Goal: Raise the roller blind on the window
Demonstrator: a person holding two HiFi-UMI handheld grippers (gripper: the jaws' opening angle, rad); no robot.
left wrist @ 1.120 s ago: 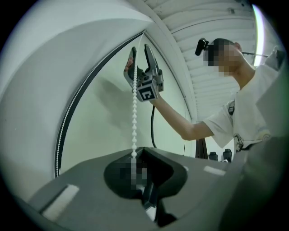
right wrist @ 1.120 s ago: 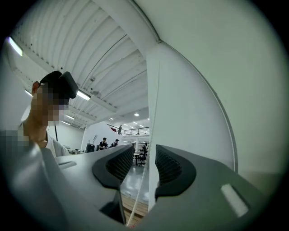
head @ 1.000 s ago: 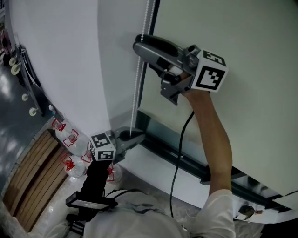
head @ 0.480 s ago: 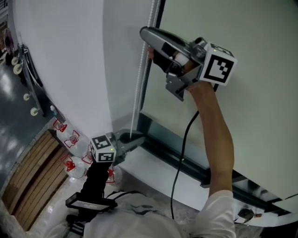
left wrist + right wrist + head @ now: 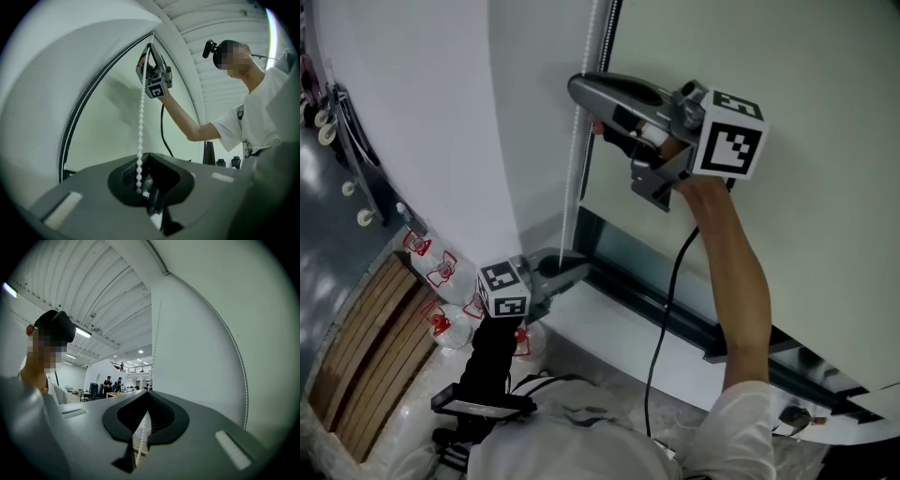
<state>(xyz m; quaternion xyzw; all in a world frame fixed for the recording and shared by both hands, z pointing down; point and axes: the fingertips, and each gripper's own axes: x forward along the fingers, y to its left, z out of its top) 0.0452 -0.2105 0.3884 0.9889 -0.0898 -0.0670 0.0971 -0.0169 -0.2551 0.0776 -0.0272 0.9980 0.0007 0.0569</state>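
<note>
White wall on the left, roller blind (image 5: 825, 112) on the right, drawn down to the dark frame (image 5: 647, 295). The right gripper (image 5: 581, 89) has just been closing and now pinches the bead chain (image 5: 576, 159) high up, while the left gripper (image 5: 577, 272) clamps it lower down.

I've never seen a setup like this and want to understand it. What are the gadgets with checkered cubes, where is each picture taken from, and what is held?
No robot here: a person holds a two-jaw tool in each hand; the cubes are part of them. One picture comes from a head camera looking down; the other two from cameras riding on each tool. The right tool, raised high, has just been closing its jaws and pinches the white bead chain beside the roller blind. The left tool grips the same chain lower down.
</note>
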